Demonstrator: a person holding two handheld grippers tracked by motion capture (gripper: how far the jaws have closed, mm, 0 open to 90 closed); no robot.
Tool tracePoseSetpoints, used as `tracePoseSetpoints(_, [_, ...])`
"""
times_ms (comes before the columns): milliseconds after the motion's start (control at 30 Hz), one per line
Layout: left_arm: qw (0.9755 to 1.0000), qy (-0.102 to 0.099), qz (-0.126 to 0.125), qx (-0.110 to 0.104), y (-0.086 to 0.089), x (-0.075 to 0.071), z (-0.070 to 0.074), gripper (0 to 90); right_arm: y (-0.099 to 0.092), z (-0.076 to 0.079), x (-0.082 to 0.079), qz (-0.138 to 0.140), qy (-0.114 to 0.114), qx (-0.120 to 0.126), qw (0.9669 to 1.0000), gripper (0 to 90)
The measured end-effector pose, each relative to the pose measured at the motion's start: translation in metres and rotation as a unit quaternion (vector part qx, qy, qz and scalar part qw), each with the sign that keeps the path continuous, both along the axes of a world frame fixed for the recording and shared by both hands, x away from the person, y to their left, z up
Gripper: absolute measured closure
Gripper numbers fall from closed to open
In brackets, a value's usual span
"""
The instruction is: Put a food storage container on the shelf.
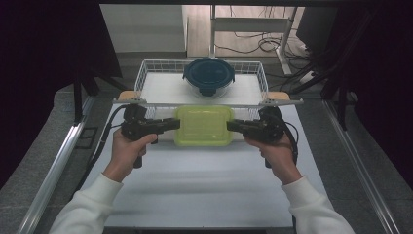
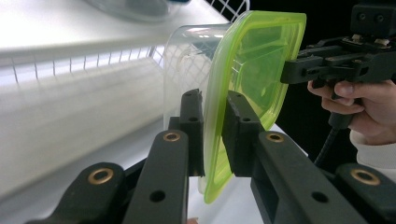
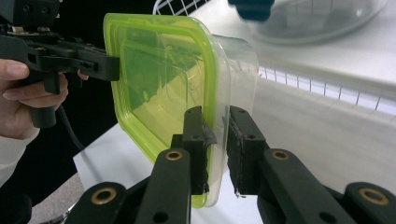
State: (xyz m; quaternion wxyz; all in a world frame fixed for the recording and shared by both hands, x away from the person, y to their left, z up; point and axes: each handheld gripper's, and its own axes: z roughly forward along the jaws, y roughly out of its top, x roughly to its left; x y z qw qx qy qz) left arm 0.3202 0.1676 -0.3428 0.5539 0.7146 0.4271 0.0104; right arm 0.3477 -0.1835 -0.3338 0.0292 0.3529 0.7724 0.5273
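A clear rectangular container with a lime-green lid (image 1: pixel 203 126) hangs level just above the white table, in front of the wire basket. My left gripper (image 1: pixel 174 124) is shut on the lid's left rim, and my right gripper (image 1: pixel 230 126) is shut on its right rim. In the left gripper view my jaws (image 2: pixel 212 121) pinch the green rim of the container (image 2: pixel 254 60), with the other gripper (image 2: pixel 289 70) on the far edge. The right gripper view shows my jaws (image 3: pixel 216 135) clamping the rim of the container (image 3: pixel 159 74), and the left gripper (image 3: pixel 114 67) opposite.
A white wire basket (image 1: pixel 146 66) stands across the far side of the table, with a round glass container with a dark blue lid (image 1: pixel 208 74) inside. The white table (image 1: pixel 195 185) stretches toward the person. Metal rails run along both sides.
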Motion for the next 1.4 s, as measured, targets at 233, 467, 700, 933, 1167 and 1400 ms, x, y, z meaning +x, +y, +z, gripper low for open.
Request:
tracePoseSetpoints(233, [1.0000, -0.009, 0.000, 0.003, 0.001, 0.013, 0.021, 79.9, 0.001, 0.018, 0.013, -0.001, -0.010, 0.008, 0.9999, 77.7])
tracePoseSetpoints(467, [0.9999, -0.014, -0.003, 0.006, 0.002, 0.025, 0.037, 80.0, 0.001, 0.033, 0.021, -0.003, -0.015, 0.012, 0.9998, 77.7])
tracePoseSetpoints(700, [0.9996, -0.025, -0.005, 0.009, 0.002, 0.035, 0.053, 80.1, 0.000, 0.046, 0.030, -0.005, -0.019, 0.022, 0.9996, 77.6])
tracePoseSetpoints(933, [0.9995, -0.031, -0.006, 0.003, 0.004, 0.045, 0.063, 80.1, 0.001, 0.059, 0.039, -0.005, -0.024, 0.027, 0.9993, 77.7])
tracePoseSetpoints(1167, [0.9995, -0.033, -0.003, 0.002, 0.007, 0.064, 0.079, 80.2, 0.004, 0.078, 0.058, -0.008, -0.027, 0.029, 0.9992, 77.9])
tracePoseSetpoints(1400, [0.9997, -0.024, -0.006, -0.005, 0.007, 0.082, 0.088, 80.2, 0.004, 0.090, 0.075, -0.008, -0.020, 0.032, 0.9993, 77.9])
